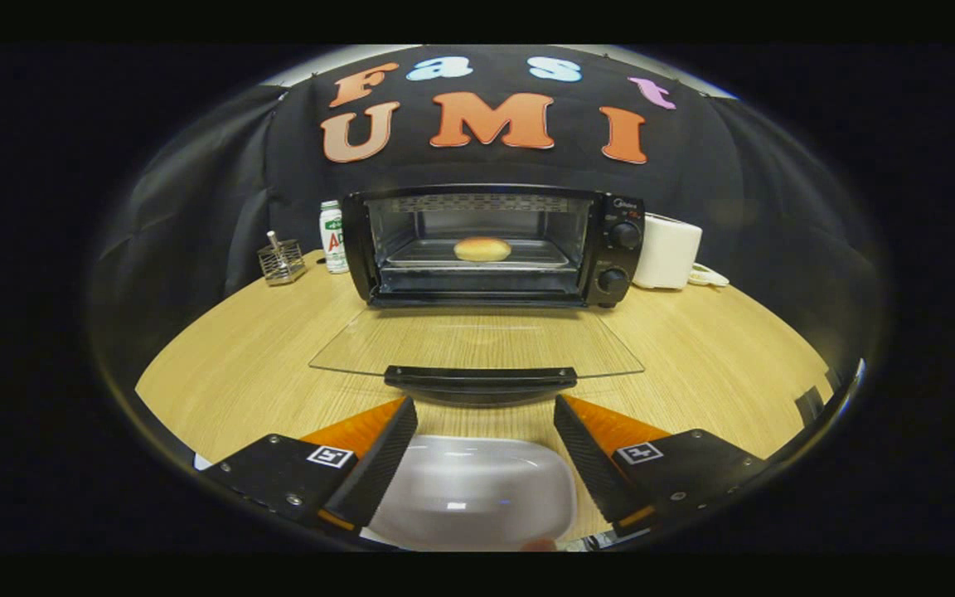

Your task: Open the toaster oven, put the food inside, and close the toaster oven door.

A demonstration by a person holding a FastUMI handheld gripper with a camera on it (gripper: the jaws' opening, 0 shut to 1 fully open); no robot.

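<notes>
A black toaster oven stands at the back of the wooden table. Its glass door lies folded down flat toward me, with the dark handle at its near edge. A golden bread roll rests on the tray inside the oven. My gripper is open, and its fingers stand just short of the door handle with nothing held. A white plate lies on the table below and between the fingers.
A wire holder and a white bottle stand left of the oven. A white appliance stands right of it, with a small white thing beside it. Black cloth walls close in the back.
</notes>
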